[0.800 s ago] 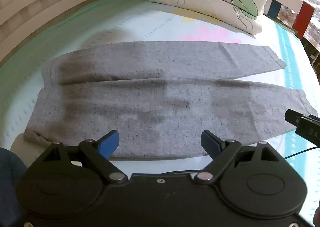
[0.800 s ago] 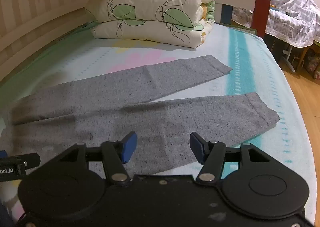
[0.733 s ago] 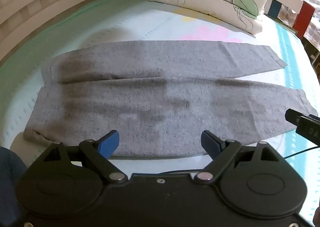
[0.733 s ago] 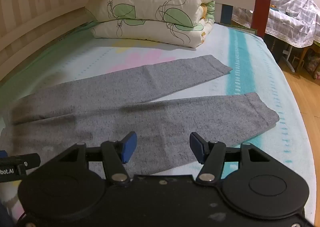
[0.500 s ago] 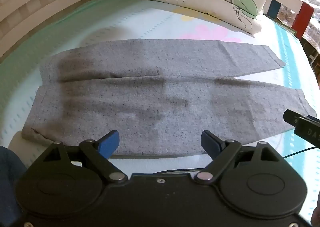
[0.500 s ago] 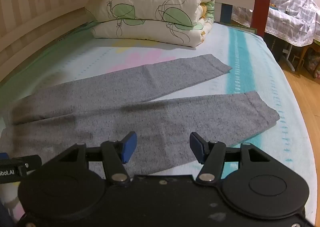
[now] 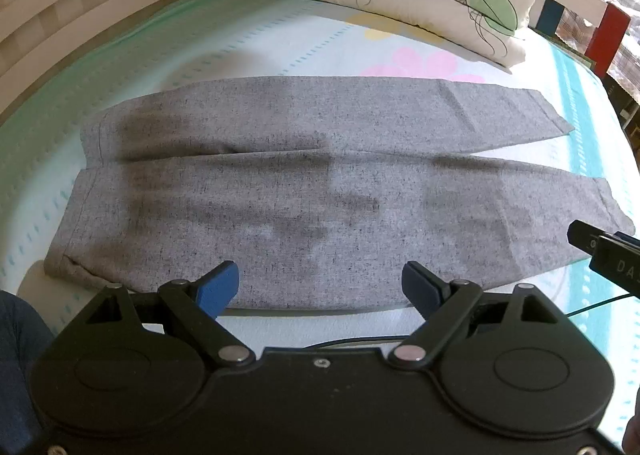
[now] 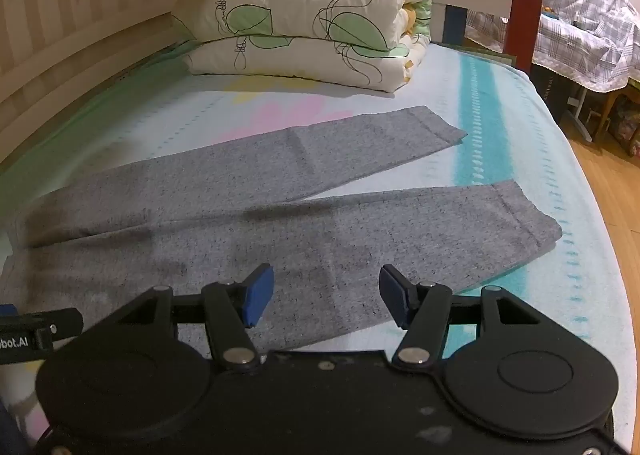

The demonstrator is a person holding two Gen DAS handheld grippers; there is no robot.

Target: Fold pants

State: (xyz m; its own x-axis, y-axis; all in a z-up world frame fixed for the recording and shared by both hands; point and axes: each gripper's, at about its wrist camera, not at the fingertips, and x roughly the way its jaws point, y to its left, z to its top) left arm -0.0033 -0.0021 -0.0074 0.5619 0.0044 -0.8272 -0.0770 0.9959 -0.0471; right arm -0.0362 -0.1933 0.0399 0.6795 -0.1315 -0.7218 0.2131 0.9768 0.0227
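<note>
The bed [image 7: 248, 39], with its pale mint and white sheet printed with pink and yellow flowers, carries everything here. At its far end sits the folded cream quilt with green leaf print [image 8: 304, 31], well apart from the work. Across the middle of the bed lie the grey marled knit pants [image 7: 304, 191], spread flat: waistband at the left, both legs running to the right, the far leg angling away from the near one so that a wedge of sheet shows between the cuffs.

Over the last second almost nothing changes. The pants lie just as they did, with no edge lifted and no crease added; in the left wrist view the garment sits only a touch lower and farther off, as if that camera has drifted slightly. So the fold has not begun.

The left claw [image 7: 320, 289] hovers over the near edge of the pants around the thigh, blue pads spread wide and empty. The right claw [image 8: 326, 295] hangs over the near leg toward its cuff, likewise spread with nothing between the pads. The likely next step is to pinch the near edge and carry it over the far leg.
</note>
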